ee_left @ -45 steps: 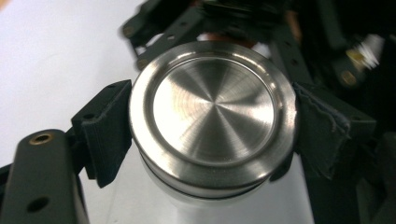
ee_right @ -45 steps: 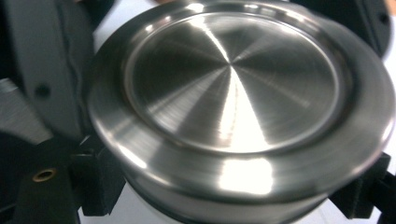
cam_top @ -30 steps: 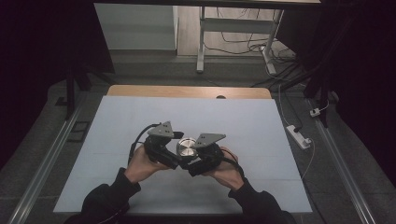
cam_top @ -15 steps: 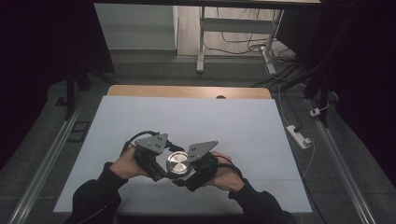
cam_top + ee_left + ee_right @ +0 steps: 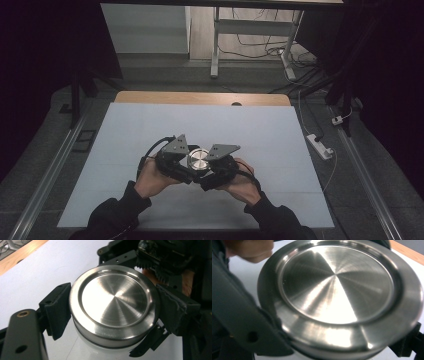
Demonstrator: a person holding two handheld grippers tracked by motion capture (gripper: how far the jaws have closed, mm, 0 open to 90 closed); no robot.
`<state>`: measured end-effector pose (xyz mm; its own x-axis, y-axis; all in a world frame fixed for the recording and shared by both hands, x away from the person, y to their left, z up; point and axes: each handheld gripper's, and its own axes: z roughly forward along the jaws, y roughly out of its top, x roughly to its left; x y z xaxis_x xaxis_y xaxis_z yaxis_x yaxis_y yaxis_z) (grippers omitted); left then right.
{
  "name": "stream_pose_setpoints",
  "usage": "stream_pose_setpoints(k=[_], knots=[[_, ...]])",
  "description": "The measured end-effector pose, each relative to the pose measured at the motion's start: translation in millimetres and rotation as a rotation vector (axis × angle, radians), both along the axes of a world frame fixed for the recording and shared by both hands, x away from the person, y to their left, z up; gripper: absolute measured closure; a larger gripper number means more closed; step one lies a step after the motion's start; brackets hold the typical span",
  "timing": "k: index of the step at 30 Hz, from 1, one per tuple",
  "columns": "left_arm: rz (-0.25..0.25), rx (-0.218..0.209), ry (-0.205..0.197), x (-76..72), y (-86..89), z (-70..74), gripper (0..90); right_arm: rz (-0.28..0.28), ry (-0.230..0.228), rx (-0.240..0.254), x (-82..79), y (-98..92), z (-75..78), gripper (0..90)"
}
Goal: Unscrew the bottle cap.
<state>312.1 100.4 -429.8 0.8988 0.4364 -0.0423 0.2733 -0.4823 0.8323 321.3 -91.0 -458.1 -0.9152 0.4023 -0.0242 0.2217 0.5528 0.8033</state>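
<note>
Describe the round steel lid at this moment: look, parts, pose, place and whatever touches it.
The steel lid is a round disc of brushed metal with radial sheen, a raised rim and a shallow recessed centre. It sits tilted on a white container, of which a sliver peeks out below. It is held above the white table, near the person. The left gripper has just closed; its fingers press the lid's sides. The right gripper clamps just beneath the lid.

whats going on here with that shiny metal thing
A person at a table holds a gripper in each hand, and both are closed on one container with a round steel lid. The left gripper has just closed its jaws on the rim of the lid, one pad on each side. The right gripper grips lower down, under the lid. It looks set for unscrewing or pulling the lid off.
</note>
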Motion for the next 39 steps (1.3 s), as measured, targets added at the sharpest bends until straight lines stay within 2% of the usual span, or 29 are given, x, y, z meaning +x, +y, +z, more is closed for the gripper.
stream_pose_setpoints(k=[2,5,7,11,15,17,20,23,25,27,29,31,34,39], knots=[[0.006,-0.019,0.015,1.5,1.2,-1.2,19.2,-0.014,0.000,0.004,0.5,0.6,-0.4,14.6],[-0.028,-0.042,0.044,5.3,5.5,0.5,17.4,-0.022,0.002,0.010,0.3,0.8,-1.4,14.6],[-0.047,-0.058,0.056,6.8,10.0,4.5,12.2,-0.021,0.001,0.018,0.8,-0.4,-1.2,14.6],[-0.094,-0.044,0.025,7.3,20.0,12.0,4.8,-0.001,0.003,0.041,1.8,-3.4,1.8,14.6],[-0.203,0.008,0.000,6.9,22.2,9.2,8.6,0.062,0.006,0.043,-1.2,-2.4,3.0,14.6],[-0.221,0.034,-0.014,7.0,19.5,6.2,10.2,0.093,0.007,0.034,-3.4,0.3,2.4,14.6],[-0.250,0.019,-0.004,6.6,17.0,1.3,18.8,0.112,0.011,0.023,-7.7,5.4,0.5,14.6],[-0.212,0.029,-0.009,5.9,15.5,0.0,19.4,0.109,0.002,0.005,-6.9,6.0,-2.0,14.6],[-0.180,0.028,-0.018,5.1,13.6,1.4,19.6,0.088,0.010,0.011,-5.2,5.2,-2.6,14.7],[-0.154,0.012,-0.023,3.5,11.4,4.0,19.6,0.077,0.009,0.017,-3.8,3.4,-2.0,14.6],[-0.136,-0.022,-0.031,1.9,12.3,8.6,19.7,0.071,0.002,0.020,-3.5,2.5,-1.0,14.6],[-0.131,-0.050,-0.019,1.3,14.3,13.9,19.6,0.066,0.005,0.024,-3.6,2.3,-0.9,14.6],[-0.125,-0.065,-0.016,-0.8,17.8,18.8,19.7,0.063,0.005,0.023,-3.7,2.9,-1.8,14.6],[-0.124,-0.064,-0.017,-2.7,21.4,22.0,19.6,0.057,-0.001,0.021,-2.5,1.9,-2.0,14.6]])
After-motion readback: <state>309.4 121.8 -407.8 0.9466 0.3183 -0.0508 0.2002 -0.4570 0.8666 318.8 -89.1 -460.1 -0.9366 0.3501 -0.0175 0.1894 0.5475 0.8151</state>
